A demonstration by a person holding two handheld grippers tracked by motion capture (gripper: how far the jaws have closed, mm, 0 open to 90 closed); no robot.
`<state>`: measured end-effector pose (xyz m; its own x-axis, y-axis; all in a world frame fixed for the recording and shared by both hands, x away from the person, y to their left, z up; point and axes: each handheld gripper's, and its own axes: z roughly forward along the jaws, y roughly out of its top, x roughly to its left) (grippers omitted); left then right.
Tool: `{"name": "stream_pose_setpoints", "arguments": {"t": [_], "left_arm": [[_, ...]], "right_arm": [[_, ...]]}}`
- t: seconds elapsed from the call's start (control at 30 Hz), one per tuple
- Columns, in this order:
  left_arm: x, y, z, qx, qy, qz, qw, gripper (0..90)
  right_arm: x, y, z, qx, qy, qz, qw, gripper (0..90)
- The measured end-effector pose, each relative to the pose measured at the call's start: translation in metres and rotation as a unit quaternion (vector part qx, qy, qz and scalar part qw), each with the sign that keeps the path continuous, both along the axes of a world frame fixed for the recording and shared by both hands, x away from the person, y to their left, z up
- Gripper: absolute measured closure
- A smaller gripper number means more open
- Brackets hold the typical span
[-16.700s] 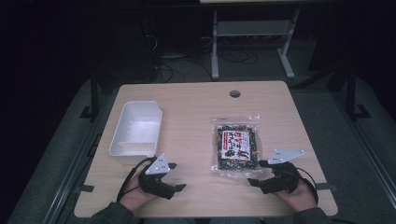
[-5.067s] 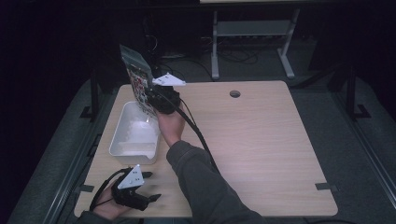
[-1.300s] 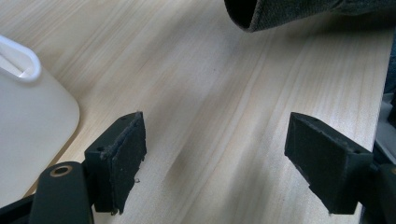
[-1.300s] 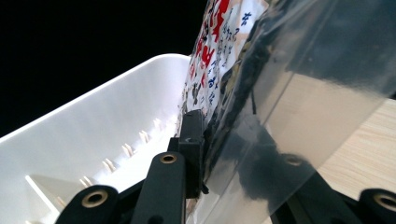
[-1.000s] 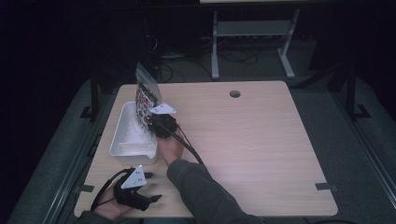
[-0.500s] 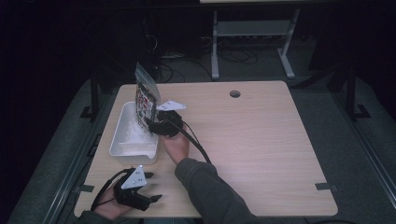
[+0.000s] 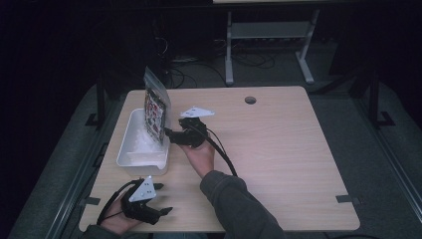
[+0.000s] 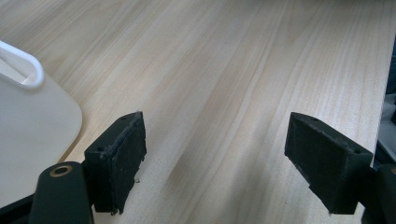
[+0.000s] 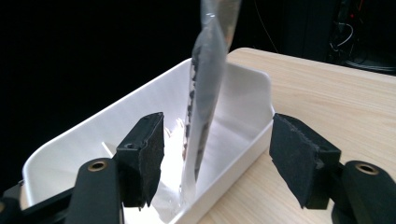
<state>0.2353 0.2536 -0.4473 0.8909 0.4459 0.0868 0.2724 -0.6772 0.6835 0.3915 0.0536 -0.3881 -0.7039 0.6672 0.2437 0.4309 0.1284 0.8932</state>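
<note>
A clear snack bag [image 7: 155, 112] with a dark printed label stands on its edge inside the white bin [image 7: 144, 168], leaning against the bin's right wall. My right gripper [image 7: 171, 134] sits just right of the bin, pointing at the bag. Its jaws have just been opening and now stand wide apart. In the right gripper view the bag [image 9: 205, 93] rises in line with the gap beyond the right gripper [image 9: 217, 154], and neither pad touches it. My left gripper [image 7: 163, 198] rests open near the table's front left edge, holding nothing.
The light wooden table [image 7: 278, 149] has a small round hole [image 7: 250, 100] near its far edge. In the left gripper view a rounded corner of the bin [image 8: 28, 121] lies left of the left gripper [image 8: 215, 163]. Dark floor, cables and a metal stand lie beyond the table.
The right gripper has let go of the bag and drawn back to the right, its jaws spreading. The bag stays upright in the bin. The left gripper has not moved.
</note>
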Motion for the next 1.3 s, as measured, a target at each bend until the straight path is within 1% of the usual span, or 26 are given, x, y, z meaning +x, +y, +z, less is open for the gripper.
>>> {"name": "stream_pose_setpoints", "arguments": {"t": [0.17, 0.27, 0.43, 0.67, 1.1, 1.23, 1.3], "left_arm": [[0.000, 0.000, 0.000, -0.001, -0.001, 0.001, 1.0000, 20.1], [0.000, 0.000, 0.000, -0.002, -0.001, 0.002, 1.0000, 20.1], [0.000, 0.000, 0.000, 0.000, -0.002, 0.003, 1.0000, 20.1], [0.000, -0.001, 0.000, 0.001, -0.002, 0.002, 1.0000, 20.1], [0.000, -0.001, 0.000, -0.002, -0.003, 0.002, 1.0000, 20.1], [0.000, -0.001, 0.000, -0.002, -0.003, 0.002, 1.0000, 20.1], [0.000, -0.001, 0.000, -0.002, -0.003, 0.003, 1.0000, 20.1]], "right_arm": [[-0.004, -0.017, 0.000, 0.005, 0.006, 0.001, 1.0000, 33.1], [-0.006, -0.028, 0.000, 0.004, 0.007, 0.001, 1.0000, 32.5], [-0.010, -0.048, 0.001, 0.008, 0.008, -0.001, 0.9999, 31.9], [-0.017, -0.069, 0.000, 0.010, 0.013, -0.001, 0.9999, 30.9], [-0.036, -0.106, -0.007, 0.008, 0.028, 0.006, 0.9996, 29.2], [-0.045, -0.120, -0.012, 0.005, 0.032, 0.005, 0.9995, 29.1], [-0.049, -0.127, -0.016, 0.006, 0.039, 0.004, 0.9992, 28.6]]}}
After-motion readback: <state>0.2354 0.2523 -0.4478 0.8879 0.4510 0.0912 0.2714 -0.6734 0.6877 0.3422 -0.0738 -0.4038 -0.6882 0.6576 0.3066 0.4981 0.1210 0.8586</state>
